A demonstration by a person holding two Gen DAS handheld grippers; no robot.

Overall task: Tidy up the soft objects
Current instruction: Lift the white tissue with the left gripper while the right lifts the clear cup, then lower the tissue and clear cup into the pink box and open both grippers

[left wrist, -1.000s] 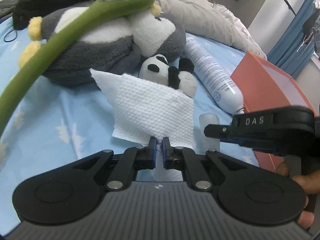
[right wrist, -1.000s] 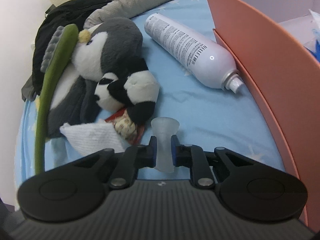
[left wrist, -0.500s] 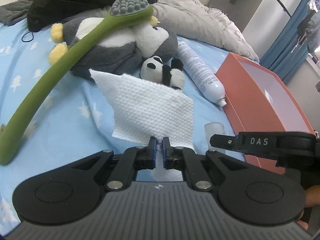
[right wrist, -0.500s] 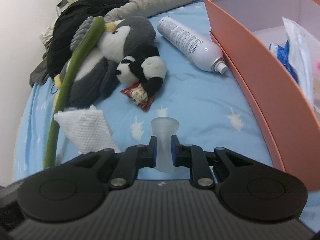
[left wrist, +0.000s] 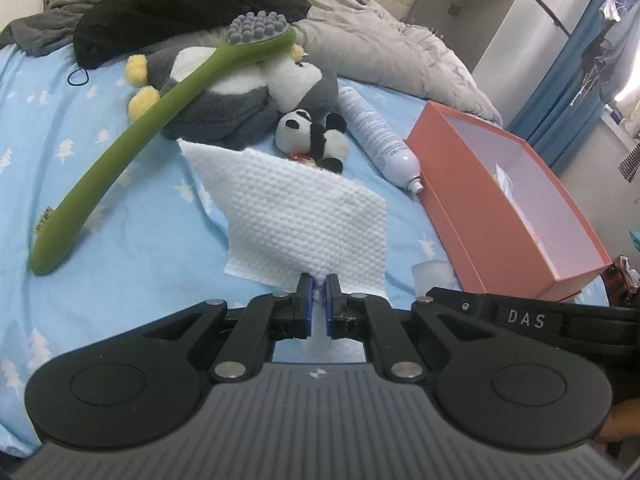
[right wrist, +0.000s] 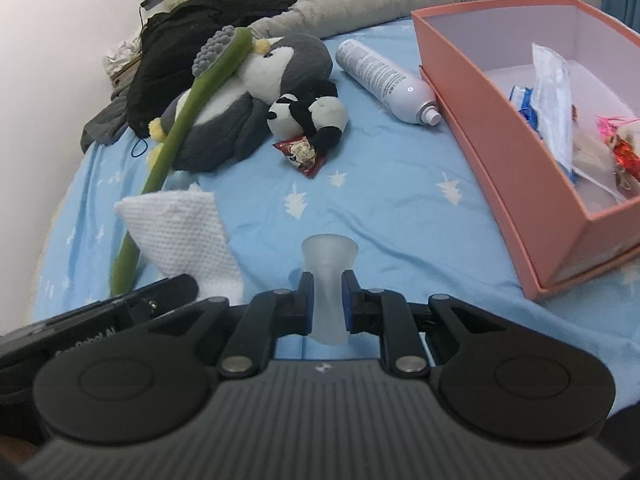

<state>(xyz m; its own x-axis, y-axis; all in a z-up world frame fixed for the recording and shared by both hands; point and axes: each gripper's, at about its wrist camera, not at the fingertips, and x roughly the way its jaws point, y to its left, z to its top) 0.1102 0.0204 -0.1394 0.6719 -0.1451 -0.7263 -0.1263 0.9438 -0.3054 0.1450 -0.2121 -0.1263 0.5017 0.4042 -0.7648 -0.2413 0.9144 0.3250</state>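
My left gripper (left wrist: 318, 284) is shut on the edge of a white textured tissue (left wrist: 304, 224), which hangs spread out above the blue bed sheet. A soft translucent cap (right wrist: 329, 280) sits squeezed between the pads of my right gripper (right wrist: 328, 286), its flared end pointing forward. On the bed lie a grey penguin plush (right wrist: 260, 80), a small panda plush (right wrist: 316, 114) and a long green massage brush (left wrist: 160, 120) leaning across the penguin. The tissue (right wrist: 180, 236) and the left gripper's body show at the lower left of the right wrist view.
An open orange box (right wrist: 500, 120) with packets inside stands on the right. A white spray bottle (right wrist: 388, 80) lies beside it, and a red snack packet (right wrist: 302, 154) is under the panda. Grey and black bedding (left wrist: 180, 4) is piled at the back.
Both grippers have lifted and pulled back from the plush toys, each keeping its hold. The toys look smaller and more of the orange box is in view.
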